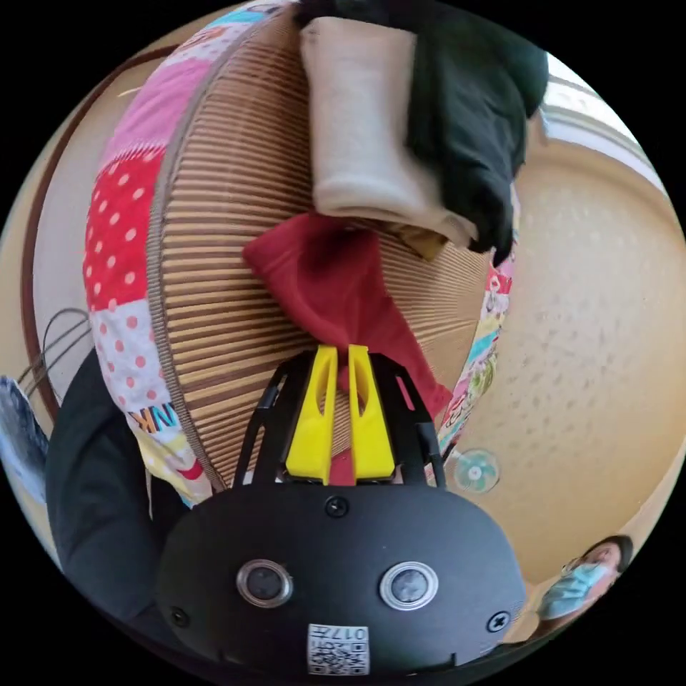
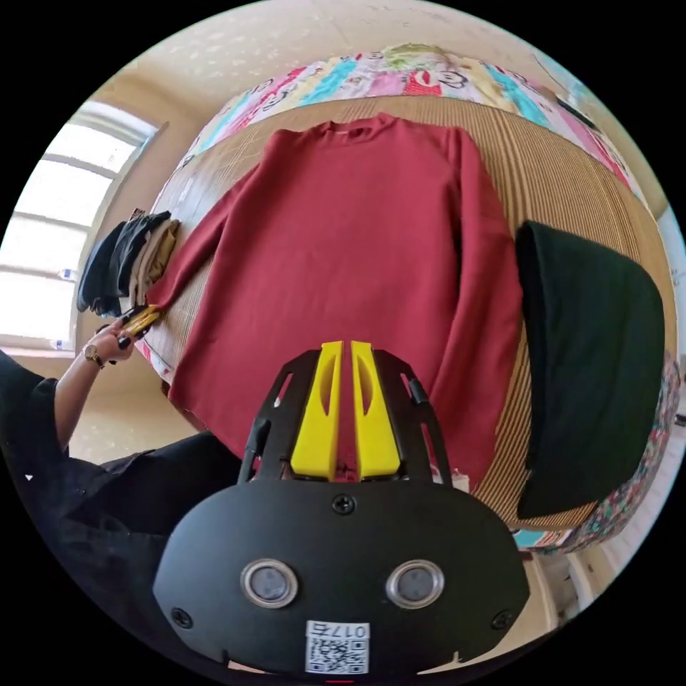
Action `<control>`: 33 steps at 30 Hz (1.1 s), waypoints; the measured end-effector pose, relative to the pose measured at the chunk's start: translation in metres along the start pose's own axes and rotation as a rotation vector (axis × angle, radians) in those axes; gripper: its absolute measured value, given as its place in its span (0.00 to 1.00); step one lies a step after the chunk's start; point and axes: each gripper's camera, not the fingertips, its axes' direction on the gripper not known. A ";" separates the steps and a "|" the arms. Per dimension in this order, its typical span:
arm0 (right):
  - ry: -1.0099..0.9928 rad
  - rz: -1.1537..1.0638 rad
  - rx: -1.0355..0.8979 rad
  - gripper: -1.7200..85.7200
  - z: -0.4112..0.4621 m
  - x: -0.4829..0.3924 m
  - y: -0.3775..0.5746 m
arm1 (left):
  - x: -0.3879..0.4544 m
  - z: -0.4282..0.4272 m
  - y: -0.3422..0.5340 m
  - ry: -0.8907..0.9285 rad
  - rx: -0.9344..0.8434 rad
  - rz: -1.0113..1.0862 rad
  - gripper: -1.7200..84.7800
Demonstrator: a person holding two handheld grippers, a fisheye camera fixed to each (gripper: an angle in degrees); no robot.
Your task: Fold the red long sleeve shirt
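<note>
Left gripper pinches the red shirt's cuff beside folded clothes.

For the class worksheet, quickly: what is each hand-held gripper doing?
Left hand-held gripper: closed on the red shirt's sleeve.
Right hand-held gripper: closed; grip unclear.

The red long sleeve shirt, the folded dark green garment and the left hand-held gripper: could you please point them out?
Red long sleeve shirt [image 2: 357,243], right gripper view, chest.
Folded dark green garment [image 2: 593,357], right gripper view, middle.
Left hand-held gripper [image 1: 342,357], left gripper view, between fingertips.
</note>
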 end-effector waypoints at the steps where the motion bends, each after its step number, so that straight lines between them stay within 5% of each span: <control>1: 0.037 -0.061 0.025 0.04 0.005 -0.011 -0.016 | 0.029 -0.005 0.009 -0.023 -0.005 0.149 0.06; 8: 0.032 -0.061 0.289 0.04 0.021 -0.048 -0.131 | 0.172 -0.059 0.077 -0.094 0.223 0.857 0.05; 15: -0.134 0.034 0.164 0.03 0.105 -0.099 -0.217 | 0.210 -0.073 0.080 -0.036 0.315 1.094 0.05; 19: -0.031 0.062 0.182 0.04 0.121 -0.132 -0.218 | 0.221 -0.055 0.087 -0.016 0.293 1.167 0.05; 24: -0.300 0.068 0.214 0.07 0.090 -0.092 -0.180 | 0.251 -0.013 0.140 0.152 0.171 1.329 0.05; 29: -0.574 0.271 0.289 0.10 0.035 -0.007 -0.089 | 0.283 0.111 0.268 0.299 -0.152 1.485 0.06; 33: -0.550 0.501 0.547 0.11 -0.021 0.054 0.010 | 0.263 0.231 0.353 0.156 -0.457 1.498 0.09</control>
